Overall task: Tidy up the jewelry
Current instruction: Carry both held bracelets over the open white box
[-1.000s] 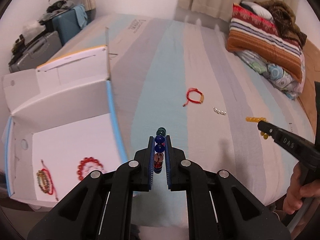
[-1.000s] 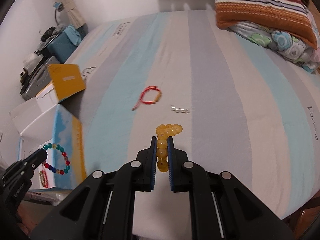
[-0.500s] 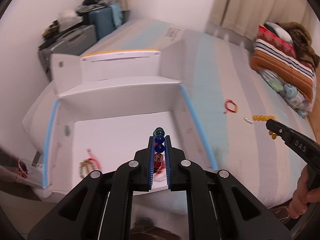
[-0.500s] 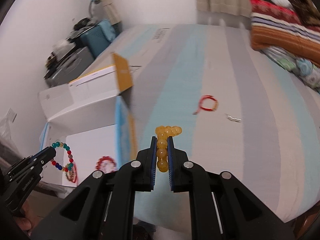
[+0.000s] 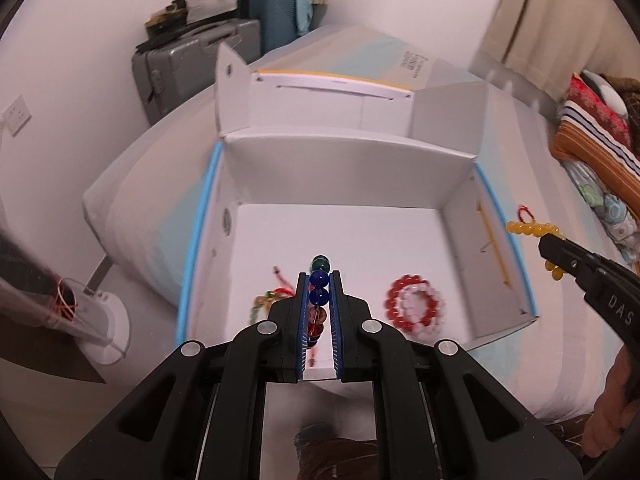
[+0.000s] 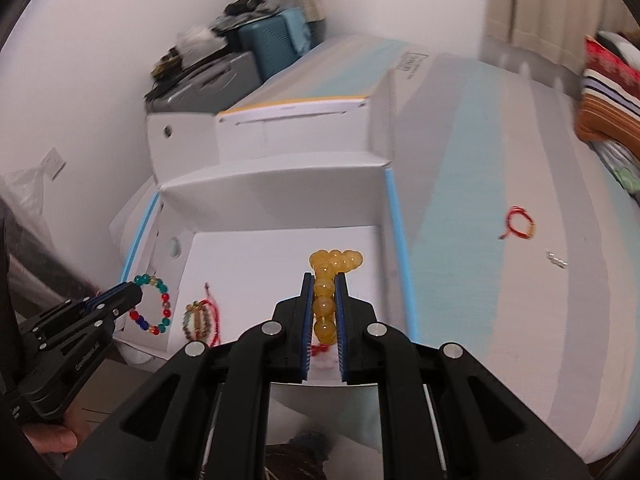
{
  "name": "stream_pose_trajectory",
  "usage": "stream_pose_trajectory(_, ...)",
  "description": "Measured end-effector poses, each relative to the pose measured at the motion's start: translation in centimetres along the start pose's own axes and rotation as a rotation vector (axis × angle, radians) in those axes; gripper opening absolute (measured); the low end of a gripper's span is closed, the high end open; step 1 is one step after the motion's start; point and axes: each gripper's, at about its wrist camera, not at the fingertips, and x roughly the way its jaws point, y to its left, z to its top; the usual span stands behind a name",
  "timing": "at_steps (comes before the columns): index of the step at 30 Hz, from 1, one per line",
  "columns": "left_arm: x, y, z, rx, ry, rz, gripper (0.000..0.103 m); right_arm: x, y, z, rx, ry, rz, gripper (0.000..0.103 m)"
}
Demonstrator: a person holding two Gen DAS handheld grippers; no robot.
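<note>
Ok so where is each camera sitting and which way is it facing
Left wrist: on the left tongs, facing down into the white box; they clamp the multicolour bracelet; right tongs at the edge.
Right wrist: on the right tongs, facing the box's right side; they clamp the yellow bracelet.
Shared: box, both bracelets, striped bed.

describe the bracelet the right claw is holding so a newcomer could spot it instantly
Find the open white box on the striped bed. Over its right side, the right claw pinches a yellow bead bracelet. It is the only all-amber strand: the left claw holds a multicolored bracelet.
</note>
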Motion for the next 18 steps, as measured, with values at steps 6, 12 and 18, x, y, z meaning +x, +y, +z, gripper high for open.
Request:
stream_pose_trajectory(6, 1.5, 1.6, -0.2, -0.004, 0.026, 0.028, 0.009, 3.3, 2.1, -0.7, -0.015, 0.063, -0.001, 0.009)
stream_pose_trajectory(12, 3.7, 2.4, -0.6, -0.007, 0.062, 0.063, 0.009, 6.3, 2.7, -1.4, -0.021, 0.126, -0.002, 0.009)
stream_pose_trajectory(18, 5.9, 2.7, -0.9, 0.002, 0.102, 0.1, 0.009, 8.5, 3.1, -2.0, -0.033, 0.17, 0.001, 0.009)
